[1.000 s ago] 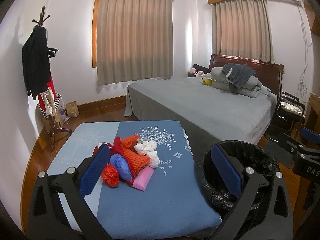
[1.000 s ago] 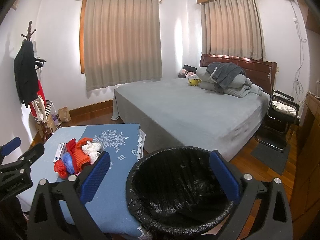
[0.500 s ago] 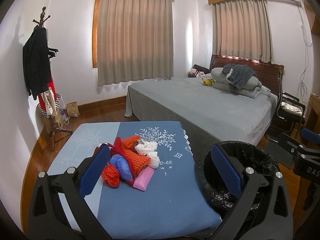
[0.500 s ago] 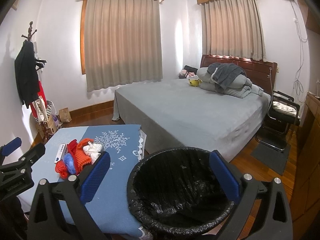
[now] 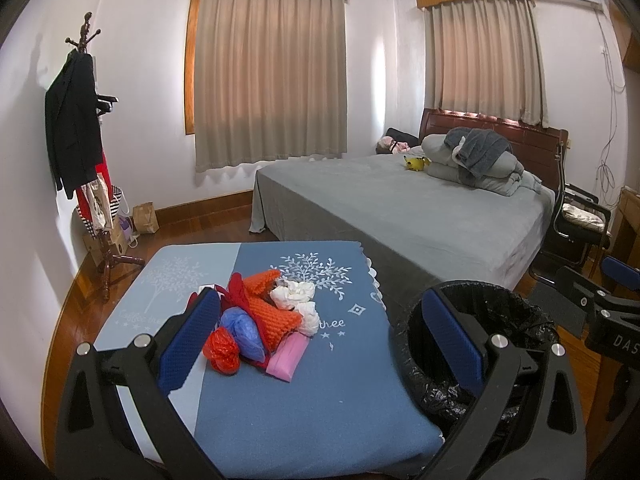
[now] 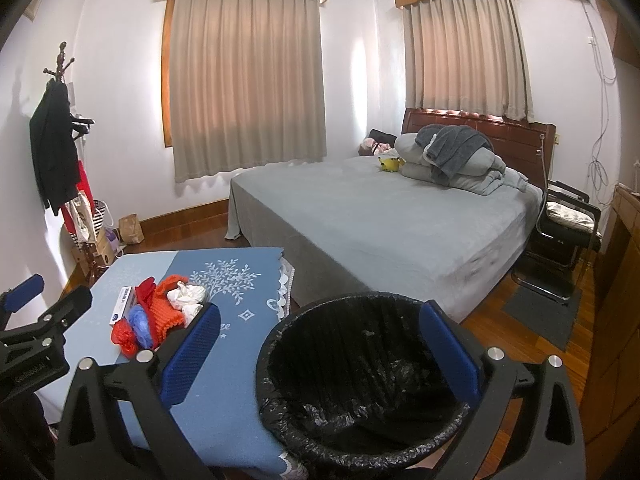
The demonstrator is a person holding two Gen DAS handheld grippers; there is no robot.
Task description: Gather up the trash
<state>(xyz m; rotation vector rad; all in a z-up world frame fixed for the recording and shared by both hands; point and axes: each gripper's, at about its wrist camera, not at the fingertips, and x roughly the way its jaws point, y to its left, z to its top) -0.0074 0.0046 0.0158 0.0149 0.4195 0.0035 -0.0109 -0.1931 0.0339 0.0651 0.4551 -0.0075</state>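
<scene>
- The bench lies bare in front of the trash heap and to its right, open to a low approach.
- The bin stands just beside the bench's right edge, mouth open and unobstructed from above.
- The bed closes off the space behind bench and bin.
- A coat stand crowds the far left corner.

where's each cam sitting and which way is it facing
Left wrist: on the left gripper, open, looking over the trash pile on the table toward the bed.
Right wrist: on the right gripper, open, above the bin, facing the bed.
Shared: pile, table, bin, bed; each view catches the other gripper at its edge.
</scene>
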